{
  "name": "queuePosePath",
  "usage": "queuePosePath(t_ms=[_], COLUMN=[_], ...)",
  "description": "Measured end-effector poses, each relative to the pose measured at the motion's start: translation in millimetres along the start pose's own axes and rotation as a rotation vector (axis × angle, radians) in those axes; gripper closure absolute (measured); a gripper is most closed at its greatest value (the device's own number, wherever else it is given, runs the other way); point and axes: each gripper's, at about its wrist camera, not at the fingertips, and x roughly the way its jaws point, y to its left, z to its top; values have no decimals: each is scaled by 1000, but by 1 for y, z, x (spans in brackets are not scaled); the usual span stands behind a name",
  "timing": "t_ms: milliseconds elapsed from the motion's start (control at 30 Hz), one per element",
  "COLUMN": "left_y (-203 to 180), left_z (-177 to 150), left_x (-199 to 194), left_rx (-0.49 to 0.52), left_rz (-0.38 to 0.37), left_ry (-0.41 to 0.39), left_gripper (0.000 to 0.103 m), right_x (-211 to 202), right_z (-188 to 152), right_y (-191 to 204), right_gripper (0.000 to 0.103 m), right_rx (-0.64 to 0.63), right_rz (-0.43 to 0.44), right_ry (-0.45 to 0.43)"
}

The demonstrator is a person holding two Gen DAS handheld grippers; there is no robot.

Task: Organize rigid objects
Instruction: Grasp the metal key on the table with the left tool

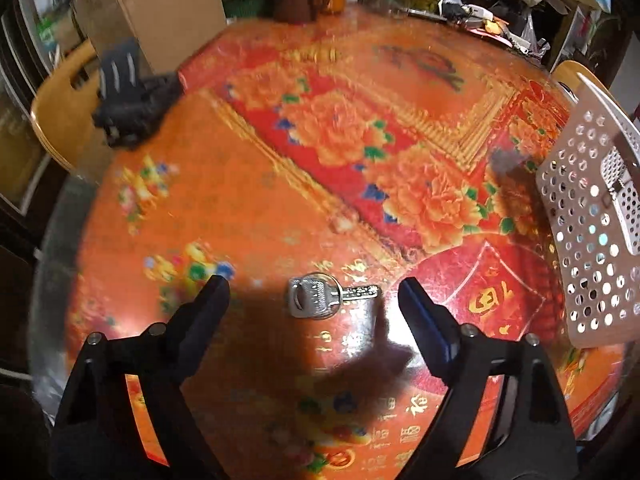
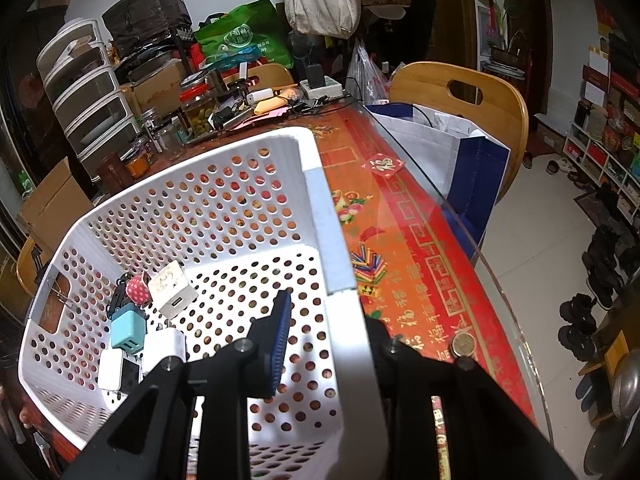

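Silver and shiny, a key [image 1: 320, 295] on a ring lies flat on the red and orange flowered table [image 1: 248, 208], low in the middle of the left wrist picture. The left gripper [image 1: 314, 294] hangs over it with its two black fingers spread wide, one on each side of the key and not touching it. Nothing is held between them. A dark shadow falls on the table just under the key. At the right edge of that picture stands a white basket [image 1: 588, 240] full of round holes, well apart from the key. A black clip-like thing [image 1: 128, 104], too blurry to name, sits in the upper left near a cardboard box [image 1: 160, 12]. In the right wrist picture the right gripper [image 2: 332, 316] is pinched on the basket's white wall [image 2: 340, 280], with one finger inside the basket and the other outside. Down in the basket, at the lower left, lie small chargers: a teal one [image 2: 127, 330], some white ones [image 2: 164, 346], and a little red dotted thing [image 2: 138, 289]. A coin [image 2: 463, 345] rests on the table at the lower right, near the glass edge. A wooden chair [image 2: 460, 92] stands at the upper right.
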Motion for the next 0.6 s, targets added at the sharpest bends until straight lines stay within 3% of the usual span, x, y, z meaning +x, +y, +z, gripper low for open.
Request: queuePosePath(t_ms=[167, 333, 433, 600], left_y=[-3, -3, -3, -5], left_z=[2, 5, 6, 4], left_x=[13, 17, 17, 11], left_rx=[-25, -55, -53, -54], left_rz=[-50, -37, -18, -24], left_ry=[44, 53, 50, 40], left_gripper=[19, 22, 30, 54], right_x=[0, 0, 0, 0], right_z=[0, 1, 1, 2], right_y=[-1, -1, -1, 0], right_gripper=[78, 78, 78, 77], right_rx=[2, 2, 1, 2], right_rz=[-1, 0, 0, 2], right_ry=[-2, -2, -3, -5])
